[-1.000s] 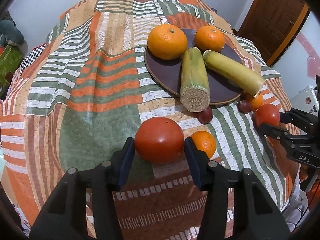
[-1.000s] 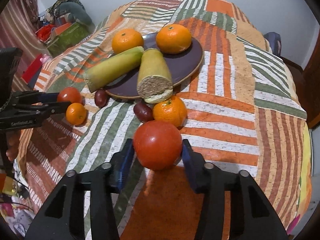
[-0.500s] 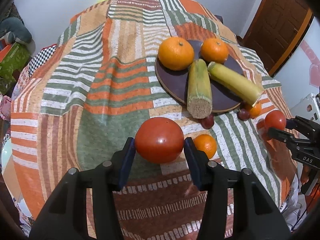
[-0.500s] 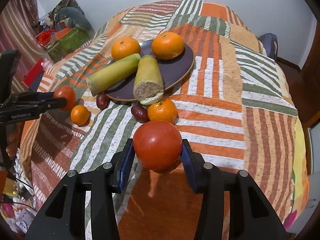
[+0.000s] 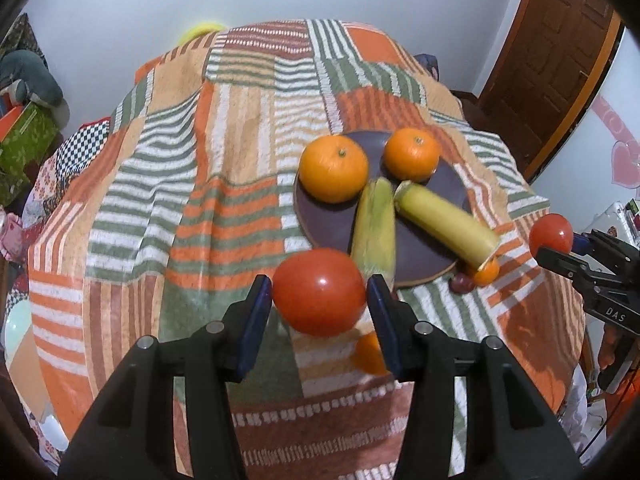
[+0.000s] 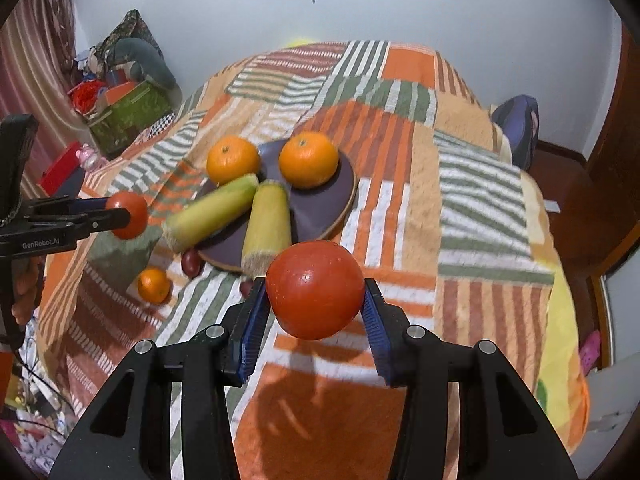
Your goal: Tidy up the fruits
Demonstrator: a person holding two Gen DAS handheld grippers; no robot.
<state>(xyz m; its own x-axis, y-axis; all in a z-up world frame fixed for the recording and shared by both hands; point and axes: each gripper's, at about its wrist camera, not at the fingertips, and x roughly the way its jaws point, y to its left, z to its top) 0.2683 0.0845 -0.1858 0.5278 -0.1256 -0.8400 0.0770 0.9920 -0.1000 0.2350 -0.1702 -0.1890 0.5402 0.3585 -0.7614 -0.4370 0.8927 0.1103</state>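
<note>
Patchwork striped orange-and-green blanket (image 5: 160,216) covers the bed, carrying a round dark purple plate (image 5: 424,240) with two oranges and two yellowish corn cobs. Left claw (image 5: 318,304) clamps a large round red tomato (image 5: 319,292) above the blanket, near the plate. Right claw (image 6: 314,312) likewise grips another big red tomato (image 6: 315,290) aloft. Small mandarins and dark dates lie beside the plate.

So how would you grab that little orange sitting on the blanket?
Come straight down from above on the little orange and close the jaws across its round middle. It sits alone on the bedspread, clear on its sides, so nothing blocks either jaw, though the dark red fruit lies nearby.
</note>
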